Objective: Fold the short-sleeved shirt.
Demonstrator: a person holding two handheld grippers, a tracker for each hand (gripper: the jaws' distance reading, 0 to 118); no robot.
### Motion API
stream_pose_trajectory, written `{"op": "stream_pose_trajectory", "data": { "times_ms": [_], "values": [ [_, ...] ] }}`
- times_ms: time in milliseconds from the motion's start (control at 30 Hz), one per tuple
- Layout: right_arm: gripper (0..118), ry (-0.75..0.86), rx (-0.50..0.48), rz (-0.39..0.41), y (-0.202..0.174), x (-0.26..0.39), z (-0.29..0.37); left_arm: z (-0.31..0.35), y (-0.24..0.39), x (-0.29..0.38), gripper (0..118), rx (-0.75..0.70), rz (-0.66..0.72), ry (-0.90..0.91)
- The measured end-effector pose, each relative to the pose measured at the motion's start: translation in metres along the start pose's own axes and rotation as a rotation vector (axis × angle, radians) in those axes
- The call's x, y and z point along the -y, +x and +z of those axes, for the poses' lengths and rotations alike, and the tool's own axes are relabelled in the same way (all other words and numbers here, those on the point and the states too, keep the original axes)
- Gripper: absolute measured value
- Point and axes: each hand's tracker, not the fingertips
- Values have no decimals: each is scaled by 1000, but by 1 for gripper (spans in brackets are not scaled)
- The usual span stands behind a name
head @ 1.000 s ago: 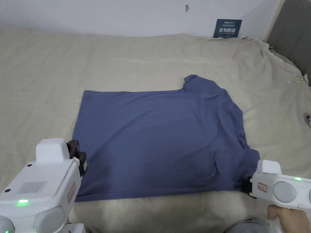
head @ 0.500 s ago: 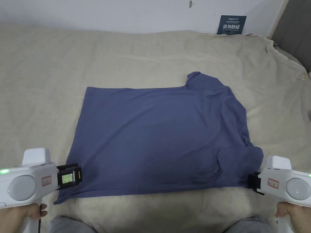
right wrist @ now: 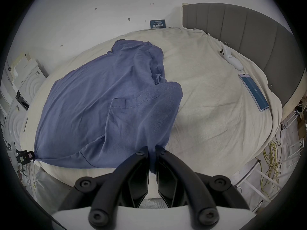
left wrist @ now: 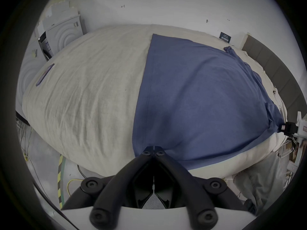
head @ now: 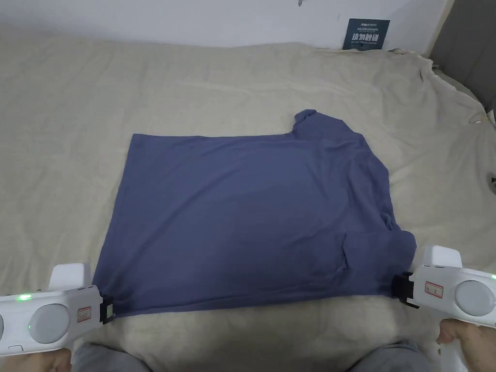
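Head view: blue shirt (head: 252, 223) flat on the bed (head: 193, 87), near corners pinched.

Left gripper (head: 107, 312) is clamped on the near hem corner, right gripper (head: 404, 289) on the near sleeve. Best to lift both evenly, keep the near edge taut, and carry it squarely over to the far edge.

Soft matt cloth everywhere, hard plastic in my hands.
Blue shirt (head: 252, 218) is matt knit; bed sheet (head: 193, 87) a crinkled, rough-looking beige cloth. My left gripper (left wrist: 153, 151) has matt black jaws, right gripper (right wrist: 152, 150) likewise, with smooth white plastic shells.
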Motion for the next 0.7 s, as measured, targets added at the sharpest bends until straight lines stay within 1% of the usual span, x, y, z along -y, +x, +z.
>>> {"op": "stream_pose_trajectory", "data": {
  "times_ms": [67,233,367,433,533,633,700],
  "values": [
    [6,-8,-10,2,-6,-2,10,10,-3,-6,0,-1,4,11],
    [5,-6,-57,-4,-4,-24,36,37,-24,-40,0,65,142,127],
    [6,25,-86,-17,-10,-59,53,45,-21,-81,0,69,140,205],
    [6,51,-87,-2,-16,-81,56,42,-14,-104,0,53,128,232],
    [6,65,-58,33,-30,-114,50,26,0,-138,0,22,100,262],
    [6,34,-20,63,-40,-145,27,2,9,-169,0,3,93,269],
    [5,1,3,62,-45,-161,8,-17,13,-187,0,-16,93,256]
  ]
}}
